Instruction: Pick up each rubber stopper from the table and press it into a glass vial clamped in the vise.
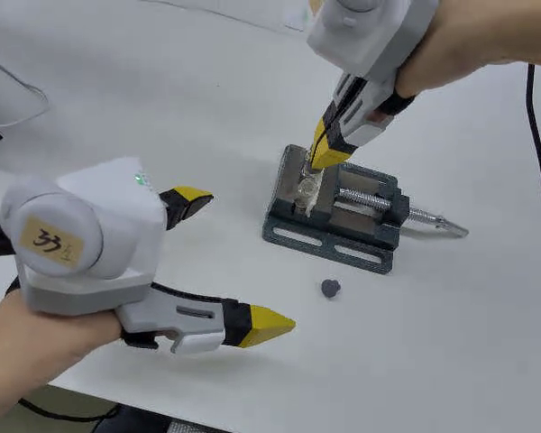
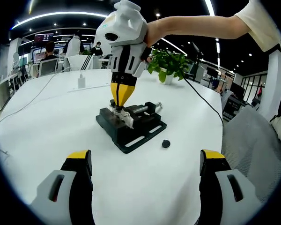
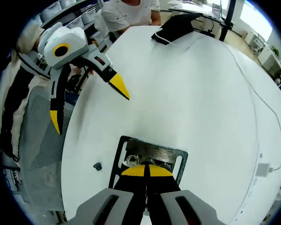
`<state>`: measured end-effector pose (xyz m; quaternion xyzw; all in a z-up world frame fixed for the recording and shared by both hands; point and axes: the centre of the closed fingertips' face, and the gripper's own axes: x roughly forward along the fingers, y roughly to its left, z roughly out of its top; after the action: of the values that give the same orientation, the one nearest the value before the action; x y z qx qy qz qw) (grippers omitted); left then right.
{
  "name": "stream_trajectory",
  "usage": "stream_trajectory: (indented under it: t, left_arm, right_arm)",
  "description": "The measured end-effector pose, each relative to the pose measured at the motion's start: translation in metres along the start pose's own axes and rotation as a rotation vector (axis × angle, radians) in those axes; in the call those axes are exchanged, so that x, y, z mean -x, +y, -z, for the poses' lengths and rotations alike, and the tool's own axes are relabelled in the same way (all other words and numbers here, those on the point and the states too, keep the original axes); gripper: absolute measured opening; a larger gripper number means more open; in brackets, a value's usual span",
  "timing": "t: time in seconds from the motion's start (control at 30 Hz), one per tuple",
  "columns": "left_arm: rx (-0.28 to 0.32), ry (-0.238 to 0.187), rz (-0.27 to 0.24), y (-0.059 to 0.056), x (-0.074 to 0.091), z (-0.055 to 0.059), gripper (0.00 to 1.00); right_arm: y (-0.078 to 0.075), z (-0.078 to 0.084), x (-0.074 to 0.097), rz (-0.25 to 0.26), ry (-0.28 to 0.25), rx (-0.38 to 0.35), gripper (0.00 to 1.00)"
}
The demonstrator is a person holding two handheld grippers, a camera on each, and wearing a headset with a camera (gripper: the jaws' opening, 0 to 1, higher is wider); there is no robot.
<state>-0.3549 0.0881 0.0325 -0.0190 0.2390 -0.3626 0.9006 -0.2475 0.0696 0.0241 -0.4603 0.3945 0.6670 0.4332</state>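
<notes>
Pressed together atop the clear glass vial (image 1: 307, 190) in the dark metal vise (image 1: 341, 240), the right claw (image 1: 326, 155) could crack it by pushing off-centre, while the left claw (image 1: 243, 259) hangs spread.

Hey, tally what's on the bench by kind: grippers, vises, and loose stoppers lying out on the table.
Grippers: 2, the left gripper and the right gripper
Vises: 1, the vise
Loose stoppers: 1, the stopper
Total: 4
</notes>
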Motion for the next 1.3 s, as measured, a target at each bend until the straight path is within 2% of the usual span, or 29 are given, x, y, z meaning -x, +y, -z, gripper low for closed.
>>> stream_trajectory:
  t: [0.23, 0.43, 0.53, 0.83, 0.9, 1.0, 1.1, 1.17, 1.3]
  left_arm:
    - [-0.028, 0.002, -0.006, 0.0, 0.006, -0.009, 0.95]
    - [-0.045, 0.002, -0.011, 0.001, 0.008, -0.016, 0.95]
    - [-0.051, 0.002, -0.014, 0.001, 0.009, -0.017, 0.95]
    - [-0.061, -0.005, -0.027, 0.002, 0.013, -0.021, 0.95]
    - [-0.065, -0.006, -0.03, 0.002, 0.014, -0.022, 0.96]
    - [-0.067, -0.008, -0.036, 0.004, 0.016, -0.022, 0.96]
    - [-0.065, -0.009, -0.042, 0.005, 0.018, -0.022, 0.96]
    - [-0.064, -0.01, -0.044, 0.005, 0.019, -0.022, 0.96]
    - [-0.065, -0.013, -0.048, 0.005, 0.02, -0.023, 0.96]
  right_arm:
    - [0.006, -0.002, 0.003, 0.029, -0.013, 0.004, 0.0]
    - [0.01, -0.001, 0.005, 0.069, -0.037, 0.066, 0.0]
    - [0.01, -0.001, 0.006, 0.085, -0.049, 0.038, 0.0]
    - [0.004, -0.002, 0.006, 0.118, -0.077, 0.042, 0.0]
    - [0.011, -0.002, 0.006, 0.086, -0.087, 0.01, 0.08]
    - [0.01, 0.001, 0.008, 0.119, -0.083, 0.043, 0.14]
    - [0.017, 0.0, 0.012, 0.132, -0.12, 0.006, 0.23]
    - [0.016, 0.0, 0.01, 0.141, -0.133, 0.001, 0.28]
    - [0.025, 0.006, 0.013, 0.157, -0.152, -0.001, 0.43]
